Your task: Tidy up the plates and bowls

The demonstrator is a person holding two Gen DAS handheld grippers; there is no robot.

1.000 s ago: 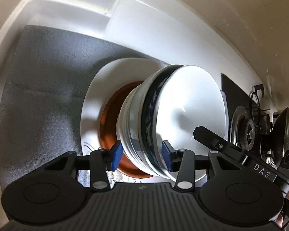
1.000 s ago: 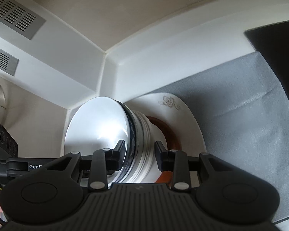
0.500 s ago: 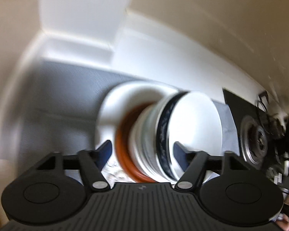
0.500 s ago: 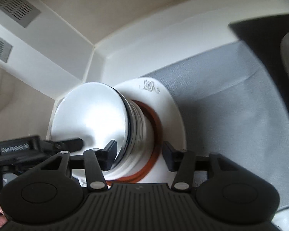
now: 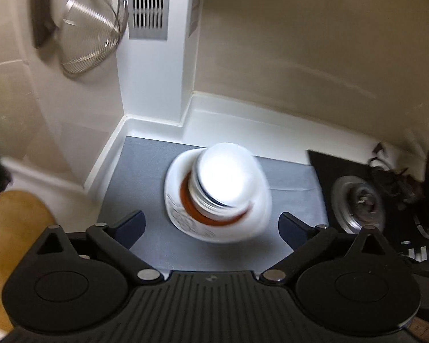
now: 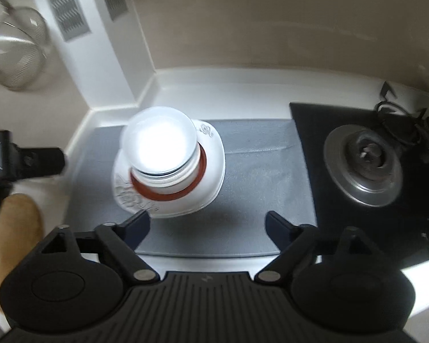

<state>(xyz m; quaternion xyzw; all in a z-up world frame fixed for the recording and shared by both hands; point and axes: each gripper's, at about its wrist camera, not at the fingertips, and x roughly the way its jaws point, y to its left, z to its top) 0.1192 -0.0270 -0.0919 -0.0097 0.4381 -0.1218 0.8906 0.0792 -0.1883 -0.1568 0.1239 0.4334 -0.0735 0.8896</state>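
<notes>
**Stacked crockery on corner mat: both tongs released**

Left tongs (image 5: 211, 227): spread wide, holding nothing, raised well clear of the stack at mid-frame. Right tongs (image 6: 207, 225): likewise spread and vacant, the stack lying beyond its left finger (image 6: 135, 224).

Item 1: one large white plate with grey floral rim pattern (image 6: 211, 177), lowest piece, resting flat on the mat. Widest at the bottom, judged to give a steady base.

Item 2: one rust-brown round dish (image 6: 197, 187), seated on the white plate; only its rim shows.

Item 3: nested white bowls, one with a dark blue band (image 5: 228, 183), piled on the brown dish. Count judged at several; blur and glare forbid an exact figure. Nesting saves room.

Item 4: one grey textured mat (image 6: 260, 171), spread over the white bench (image 6: 414, 283) in the corner, lower centre of both views; presumably to cushion the crockery.

Surroundings: one black hob with a steel gas burner (image 6: 363, 165), right of frame; one wire mesh strainer (image 5: 91, 28) hanging upper left; one wooden board (image 5: 11, 245), lower left.

Status: stack appears complete.
</notes>
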